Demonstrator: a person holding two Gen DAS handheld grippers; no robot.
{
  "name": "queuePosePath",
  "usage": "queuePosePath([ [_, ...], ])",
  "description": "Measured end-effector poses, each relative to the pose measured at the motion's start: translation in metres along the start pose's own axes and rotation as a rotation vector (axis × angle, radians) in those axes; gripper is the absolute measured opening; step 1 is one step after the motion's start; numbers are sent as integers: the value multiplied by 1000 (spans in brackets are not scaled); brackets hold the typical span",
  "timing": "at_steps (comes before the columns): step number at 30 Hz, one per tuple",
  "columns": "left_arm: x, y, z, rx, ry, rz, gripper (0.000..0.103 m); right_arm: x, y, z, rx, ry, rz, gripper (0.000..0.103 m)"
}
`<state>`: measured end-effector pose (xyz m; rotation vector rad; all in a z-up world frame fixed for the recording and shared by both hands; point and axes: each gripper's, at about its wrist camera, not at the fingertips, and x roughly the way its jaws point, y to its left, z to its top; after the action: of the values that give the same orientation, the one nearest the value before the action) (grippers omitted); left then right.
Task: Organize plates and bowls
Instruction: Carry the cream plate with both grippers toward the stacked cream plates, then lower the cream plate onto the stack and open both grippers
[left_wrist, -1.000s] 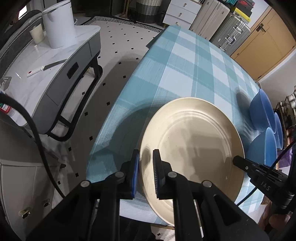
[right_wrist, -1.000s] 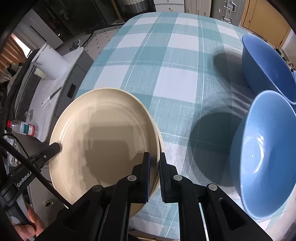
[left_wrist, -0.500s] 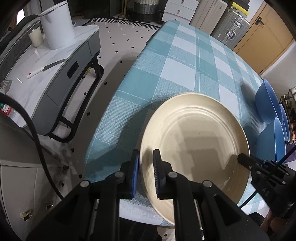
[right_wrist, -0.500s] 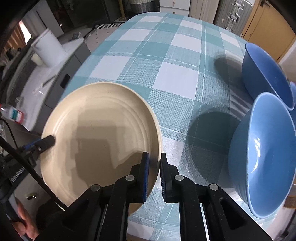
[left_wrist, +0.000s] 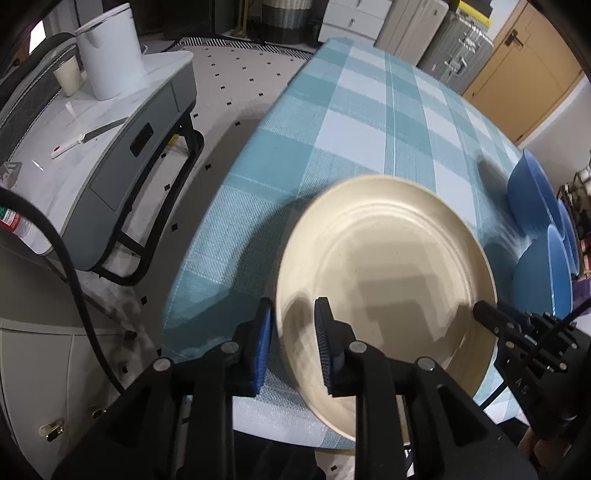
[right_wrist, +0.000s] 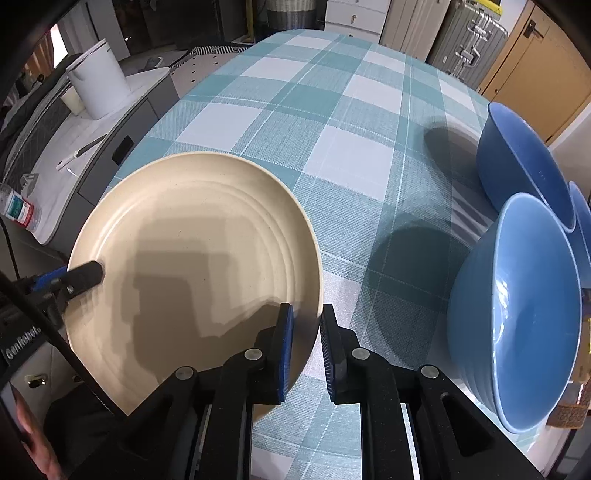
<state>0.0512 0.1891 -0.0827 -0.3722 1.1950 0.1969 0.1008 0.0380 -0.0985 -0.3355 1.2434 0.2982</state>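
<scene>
A cream plate (left_wrist: 388, 258) (right_wrist: 192, 229) lies on the teal checked tablecloth (left_wrist: 369, 110) (right_wrist: 332, 110) near the table's front edge. My left gripper (left_wrist: 293, 343) straddles its left rim; its jaws are opening and a gap shows beside the rim. My right gripper (right_wrist: 306, 343) straddles the right rim, jaws also opening, pads not pressing. Each gripper's fingertip shows in the other's view, the right gripper (left_wrist: 480, 314) and the left gripper (right_wrist: 85, 275). Three blue bowls stand at the right: a near bowl (right_wrist: 517, 295) (left_wrist: 535, 269), a far bowl (right_wrist: 517, 166) (left_wrist: 528, 192) and a third bowl (right_wrist: 580, 210).
Left of the table stands a grey side table (left_wrist: 122, 155) with a white container (left_wrist: 110, 48), a cup (left_wrist: 68, 75) and a knife (left_wrist: 88, 134). A bottle (right_wrist: 14, 208) lies at its near end. Suitcases (right_wrist: 465, 40) and drawers (left_wrist: 354, 18) line the back wall.
Both grippers' jaws have widened away from the plate's rim, the left more than the right. The plate has settled lower onto the cloth.
</scene>
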Motion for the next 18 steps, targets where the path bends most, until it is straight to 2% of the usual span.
queuePosePath([
  [2,-5,3,1,-13,-12,-11,31,-4,0,-2,-3,-17,3,16],
  [3,-7,3,2,-13,-16,-18,41,-6,0,-2,-3,-29,5,18],
  [4,-9,2,2,-8,-24,-17,43,-10,0,-2,-2,-42,6,25],
  [5,-13,0,2,2,-37,-10,43,-13,-1,-2,1,-56,11,30],
  [7,-20,-3,2,22,-60,8,44,-22,-2,-1,18,-87,31,50],
  [12,-39,-11,4,39,-113,11,46,-49,-3,4,31,-178,55,52],
  [14,-50,-17,3,51,-144,-6,46,-63,-5,4,35,-216,66,57],
  [16,-60,-25,2,65,-169,-17,48,-77,-9,2,39,-268,80,72],
  [18,-70,-35,-2,88,-204,-36,50,-89,-14,-2,41,-310,88,75],
])
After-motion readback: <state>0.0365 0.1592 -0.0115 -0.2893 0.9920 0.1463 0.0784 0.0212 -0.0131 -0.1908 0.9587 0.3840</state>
